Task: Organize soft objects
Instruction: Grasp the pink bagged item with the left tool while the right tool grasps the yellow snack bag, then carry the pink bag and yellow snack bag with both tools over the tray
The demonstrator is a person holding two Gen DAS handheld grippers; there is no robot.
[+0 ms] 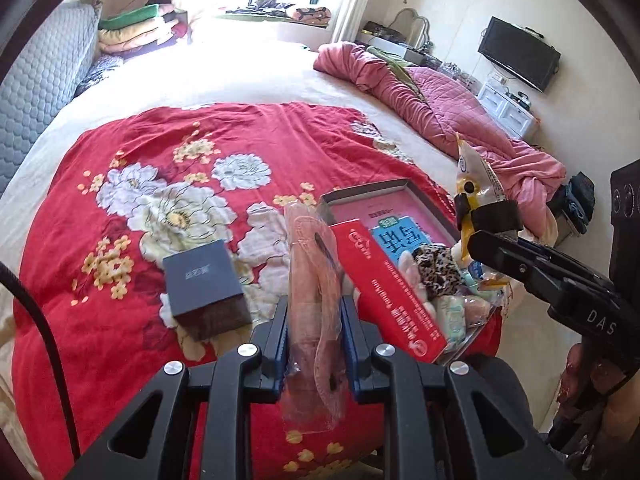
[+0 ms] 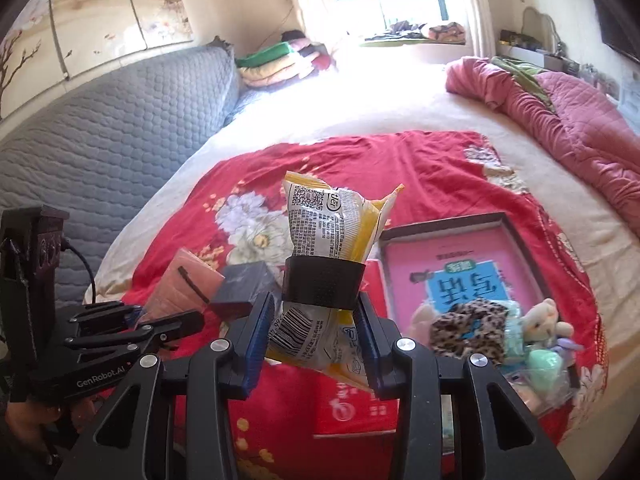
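Note:
My left gripper (image 1: 314, 312) is shut on a pink mesh pouch (image 1: 312, 264), which stands up between the blue pads above the red floral bedcover (image 1: 132, 344). My right gripper (image 2: 314, 314) is shut on a yellow and white snack bag (image 2: 332, 220) with a black band around its middle. In the left wrist view the right gripper (image 1: 476, 226) holds the snack bag (image 1: 474, 176) over the right end of a shallow grey tray (image 1: 360, 194). From the right wrist, the left gripper (image 2: 160, 316) and the pouch (image 2: 188, 280) appear at lower left.
The tray (image 2: 440, 226) holds a pink booklet, a leopard-print scrunchie (image 2: 468, 328), a small plush toy (image 2: 540, 316) and several small soft items. A red carton (image 1: 392, 292) leans on its left rim. A dark blue box (image 1: 204, 280) sits left of it. A crumpled pink quilt (image 1: 440, 100) lies at right.

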